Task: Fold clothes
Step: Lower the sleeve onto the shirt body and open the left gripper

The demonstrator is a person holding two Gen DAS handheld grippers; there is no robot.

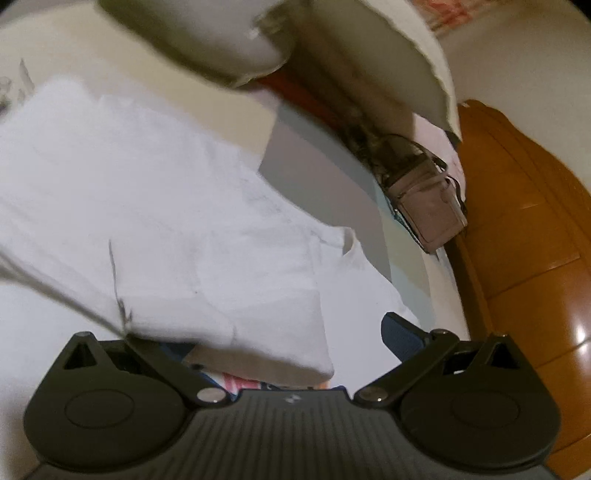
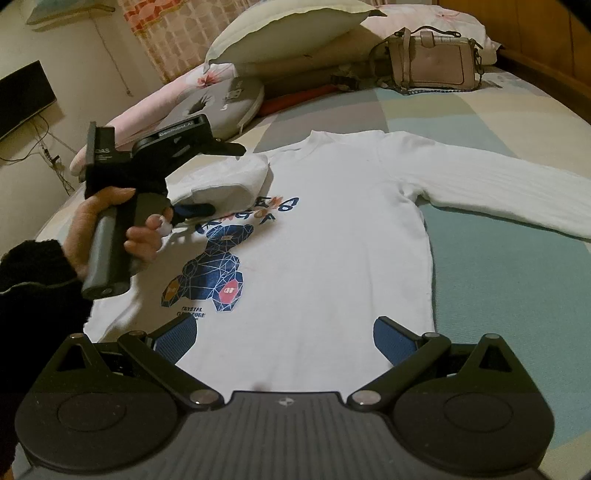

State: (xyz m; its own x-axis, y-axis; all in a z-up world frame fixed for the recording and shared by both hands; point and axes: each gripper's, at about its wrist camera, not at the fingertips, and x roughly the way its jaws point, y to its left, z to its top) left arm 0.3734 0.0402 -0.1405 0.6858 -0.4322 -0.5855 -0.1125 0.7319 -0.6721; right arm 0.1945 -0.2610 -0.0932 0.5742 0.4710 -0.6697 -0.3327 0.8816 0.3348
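A white long-sleeved shirt with a blue bear print lies face up on the bed. Its right sleeve stretches out to the right. Its left sleeve is folded in over the chest. My left gripper is over that folded sleeve with its jaws wide apart around the cloth; in the left wrist view the white sleeve fills the gap and hides one pad, the other pad stands clear. My right gripper is open and empty above the shirt's hem.
A pink handbag and pillows lie at the head of the bed. A grey neck cushion sits behind the left gripper. The checked bedsheet extends right. A wooden bed frame borders the bed.
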